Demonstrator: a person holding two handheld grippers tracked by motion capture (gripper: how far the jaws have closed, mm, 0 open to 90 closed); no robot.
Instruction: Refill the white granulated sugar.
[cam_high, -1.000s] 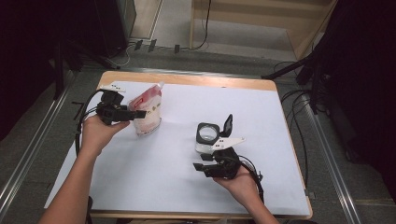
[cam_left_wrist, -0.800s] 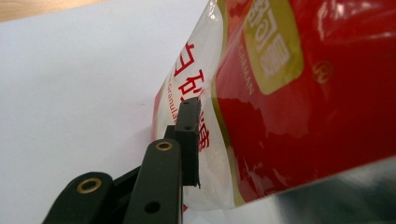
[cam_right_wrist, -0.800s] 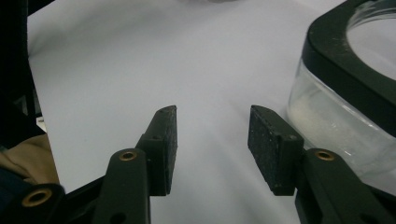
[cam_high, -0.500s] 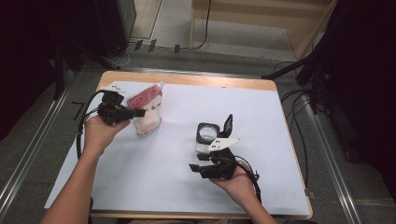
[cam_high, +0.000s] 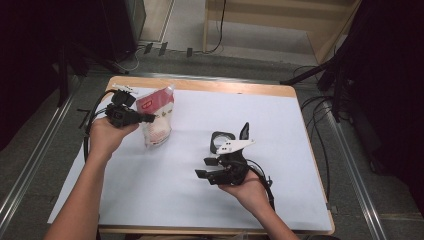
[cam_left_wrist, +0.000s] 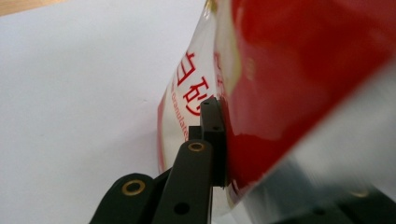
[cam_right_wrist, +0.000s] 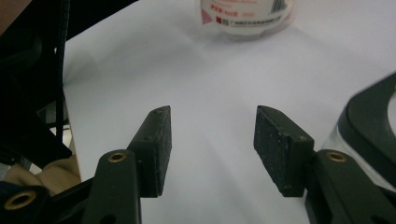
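Note:
A pouch (cam_high: 157, 120) with a red top and a clear body of white grains stands on the white table cover at the back left. My left gripper (cam_high: 149, 119) is shut on the pouch's side from the left. In the left gripper view its black jaws press the pouch (cam_left_wrist: 289, 70) at the red printing, and the gripper (cam_left_wrist: 220, 140) is tight on the film. A clear tub (cam_high: 221, 141) with a raised black lid (cam_high: 244, 130) sits mid-table. Just in front of the tub, my right gripper (cam_high: 206, 168) points left and is open, (cam_right_wrist: 212, 133) with nothing between its jaws.
The right gripper view has the tub's black rim (cam_right_wrist: 373, 126) close at its right and the pouch's base (cam_right_wrist: 247, 14) far ahead. The wooden table edge (cam_high: 200, 85) runs along the back. Cables and dark stands lie on the floor around the table.
The right gripper has shifted slightly to the left beside the tub. The left gripper and pouch have hardly moved.

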